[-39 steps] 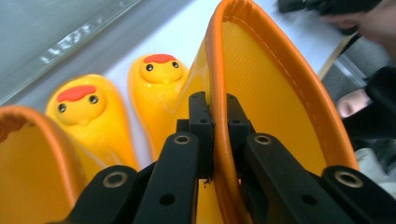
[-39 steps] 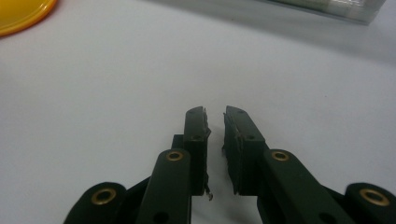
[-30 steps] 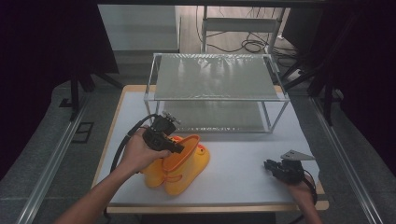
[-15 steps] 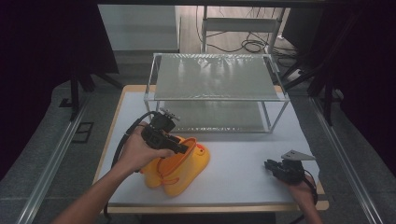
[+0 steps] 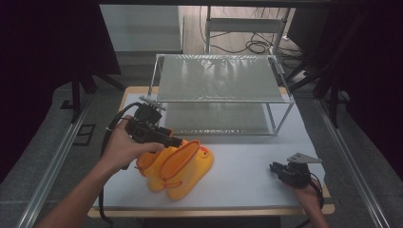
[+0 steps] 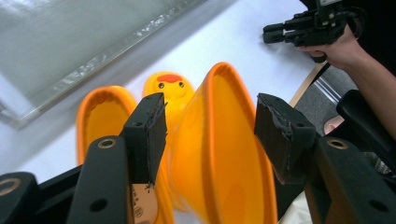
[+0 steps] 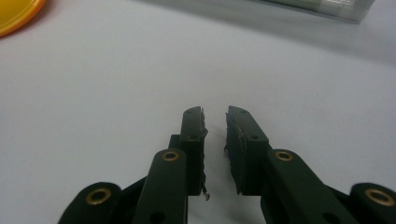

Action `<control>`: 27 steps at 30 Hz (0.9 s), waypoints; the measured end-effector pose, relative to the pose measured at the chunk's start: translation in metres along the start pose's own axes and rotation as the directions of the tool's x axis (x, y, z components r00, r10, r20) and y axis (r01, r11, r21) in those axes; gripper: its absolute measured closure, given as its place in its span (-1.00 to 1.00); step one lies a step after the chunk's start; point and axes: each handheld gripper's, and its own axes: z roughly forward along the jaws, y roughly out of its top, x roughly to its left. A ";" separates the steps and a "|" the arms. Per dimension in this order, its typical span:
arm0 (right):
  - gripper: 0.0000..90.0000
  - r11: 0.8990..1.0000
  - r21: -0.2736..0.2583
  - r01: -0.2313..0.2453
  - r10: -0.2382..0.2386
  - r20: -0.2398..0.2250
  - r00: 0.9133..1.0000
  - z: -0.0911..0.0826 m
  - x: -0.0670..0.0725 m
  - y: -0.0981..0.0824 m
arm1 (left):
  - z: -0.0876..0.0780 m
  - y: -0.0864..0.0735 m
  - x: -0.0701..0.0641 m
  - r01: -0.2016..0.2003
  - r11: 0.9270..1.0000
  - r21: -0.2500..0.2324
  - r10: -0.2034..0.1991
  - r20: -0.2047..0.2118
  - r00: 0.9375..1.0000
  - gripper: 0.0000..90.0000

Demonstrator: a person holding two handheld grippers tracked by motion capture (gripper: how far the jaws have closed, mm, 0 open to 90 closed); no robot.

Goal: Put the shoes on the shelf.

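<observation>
The pair of yellow rubber boots (image 5: 178, 166) lies on its side on the white surface (image 5: 247, 161), toward 7 o'clock of it, in front of the two-tier wire shelf (image 5: 221, 95). The boots' long axis runs from their soles at about 7 o'clock to their duck-faced toes and open tops at about 2 o'clock, so the openings face the shelf, handy for lifting them toward a tier.

The left claw (image 6: 210, 140) hovers over the nearer boot's rim; its jaws have just been opening and now stand wide, the orange-lined shaft between them but the pads clear of it. That reads as a release after setting the pair down.

The right claw (image 7: 215, 116) rests at 4 o'clock of the surface, well apart from the boots, its jaws parted by a narrow gap with nothing between them, apparently waiting.
</observation>
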 end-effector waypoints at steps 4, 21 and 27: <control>0.69 1.000 0.001 0.000 0.000 0.000 1.000 0.000 0.000 0.000 | -0.006 -0.005 0.005 0.009 1.000 0.007 -0.009 0.002 1.000 -0.06; 0.69 1.000 0.001 -0.003 0.003 0.002 1.000 0.001 -0.001 0.000 | -0.003 -0.013 0.017 0.015 0.996 0.087 -0.015 -0.004 1.000 -0.19; 0.69 1.000 0.000 -0.003 0.003 0.006 1.000 0.000 -0.002 -0.001 | 0.008 -0.013 0.018 0.015 0.991 0.136 -0.015 0.004 1.000 -0.22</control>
